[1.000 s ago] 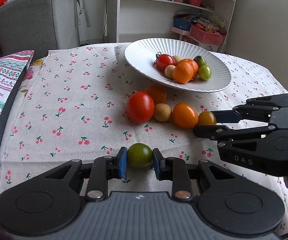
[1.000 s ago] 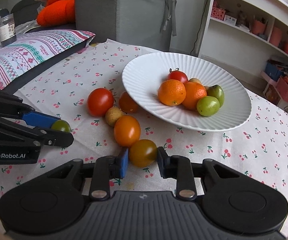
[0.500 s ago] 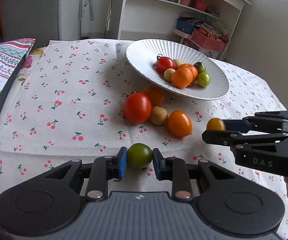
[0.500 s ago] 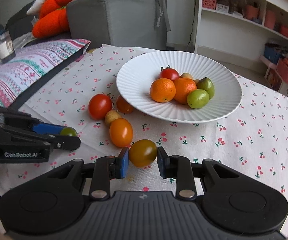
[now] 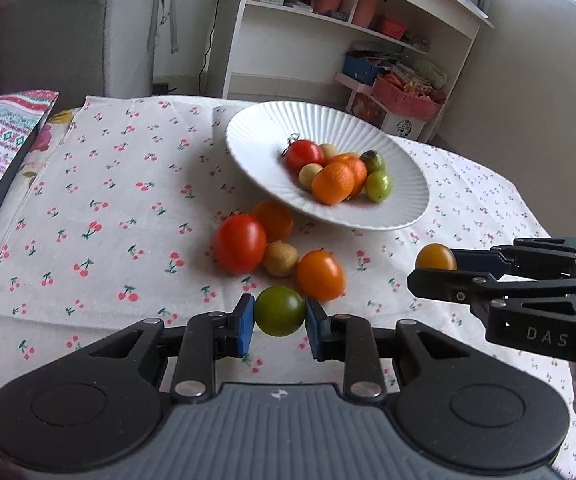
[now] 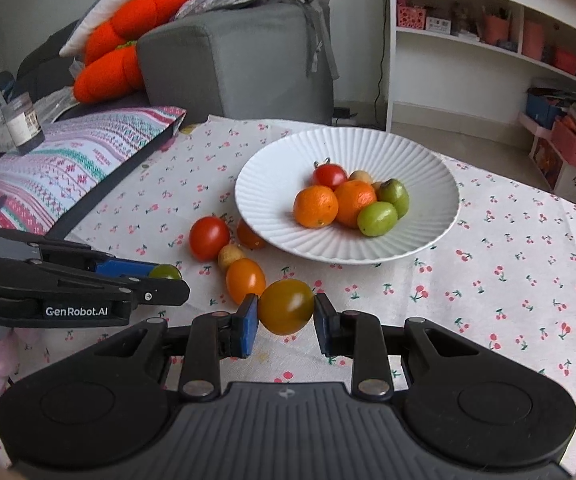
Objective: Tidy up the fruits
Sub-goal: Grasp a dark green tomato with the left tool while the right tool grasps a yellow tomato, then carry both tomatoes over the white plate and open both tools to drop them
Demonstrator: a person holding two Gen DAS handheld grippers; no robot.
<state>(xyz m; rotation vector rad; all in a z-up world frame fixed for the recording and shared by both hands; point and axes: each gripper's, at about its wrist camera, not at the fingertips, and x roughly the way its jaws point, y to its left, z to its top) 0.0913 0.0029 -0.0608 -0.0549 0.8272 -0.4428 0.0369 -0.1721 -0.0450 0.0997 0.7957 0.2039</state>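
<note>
1. A white ridged plate [image 6: 427,216] on a cherry-print tablecloth [image 6: 507,280] serves as the landmark. On it lie at least six fruits: two oranges [image 6: 315,206], two green fruits [image 6: 377,219], one red tomato [image 6: 329,176] and one pale round fruit [image 6: 359,176].
2. The left wrist view shows a second pale fruit [image 5: 310,173] on the plate, making perhaps seven; blur there makes the count uncertain.
3. Four fruits sit on the cloth just in front of the plate: one red tomato [image 5: 240,244], two orange tomatoes [image 5: 319,275] and one small tan fruit [image 5: 280,258].
4. The left gripper [image 5: 280,317], nearer than the plate, is clamped on a green tomato [image 5: 280,311], raised off the cloth.
5. The right gripper [image 6: 286,317], also nearer than the plate, pinches an amber tomato [image 6: 286,306].
6. Only the right wrist view shows an orange plush toy [image 6: 128,40] on a grey sofa [image 6: 240,60], beyond the plate.
</note>
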